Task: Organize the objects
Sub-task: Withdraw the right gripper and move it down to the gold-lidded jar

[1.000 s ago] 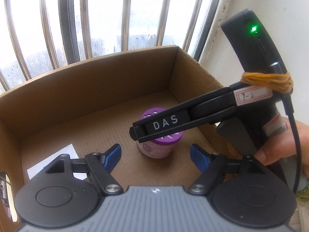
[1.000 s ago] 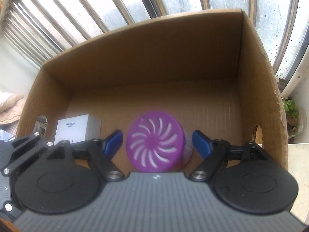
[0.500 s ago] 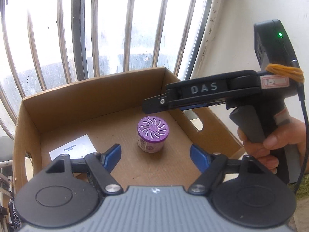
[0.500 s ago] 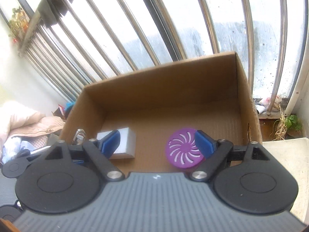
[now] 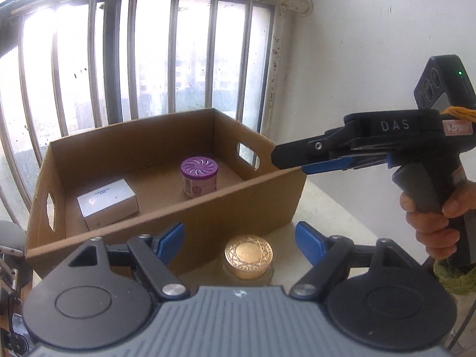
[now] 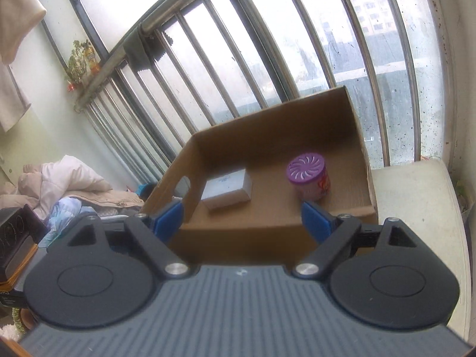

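Both views are gripper-mounted fisheyes looking forward and slightly down, from just outside the cardboard box's (image 5: 166, 220) near wall toward the barred window (image 5: 148, 59). The left wrist view sits lower-left, near a gold-lidded jar (image 5: 248, 254); the right wrist view looks from the right side. The 2 views share the box interior.

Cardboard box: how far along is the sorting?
Done: purple-lidded canister and white carton sit inside the cardboard box. In hand: nothing; left gripper and right gripper are both empty, jaws opening. Left: gold-lidded jar stands outside, before the box's near wall.
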A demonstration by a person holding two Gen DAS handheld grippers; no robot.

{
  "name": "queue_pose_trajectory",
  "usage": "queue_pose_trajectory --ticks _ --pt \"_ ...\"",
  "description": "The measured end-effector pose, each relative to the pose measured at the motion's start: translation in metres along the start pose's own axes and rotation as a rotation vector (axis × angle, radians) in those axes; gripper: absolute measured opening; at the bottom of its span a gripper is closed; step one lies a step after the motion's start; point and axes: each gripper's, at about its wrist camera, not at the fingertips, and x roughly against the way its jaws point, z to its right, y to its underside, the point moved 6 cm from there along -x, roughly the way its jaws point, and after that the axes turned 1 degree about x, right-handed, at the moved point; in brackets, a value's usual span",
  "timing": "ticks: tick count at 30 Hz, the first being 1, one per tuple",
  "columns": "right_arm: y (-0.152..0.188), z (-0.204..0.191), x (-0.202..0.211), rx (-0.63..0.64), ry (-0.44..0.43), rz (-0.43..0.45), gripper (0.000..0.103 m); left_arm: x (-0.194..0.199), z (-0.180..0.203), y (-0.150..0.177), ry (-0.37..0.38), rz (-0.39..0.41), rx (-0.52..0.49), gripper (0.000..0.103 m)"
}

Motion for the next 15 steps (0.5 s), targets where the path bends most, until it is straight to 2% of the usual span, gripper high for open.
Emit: queue_pose_trajectory --ticks 7,15 --pt "0.063 0.005 -0.038 0.016 -0.012 -0.077 0.084 -0.030 0.012 0.040 -0.007 -0.046 -0.010 0.082" --pt "0.081 0.016 -0.081 0.035 -0.008 -0.139 0.081 -0.068 0.014 0.057 -0.014 -0.103 -0.010 0.082"
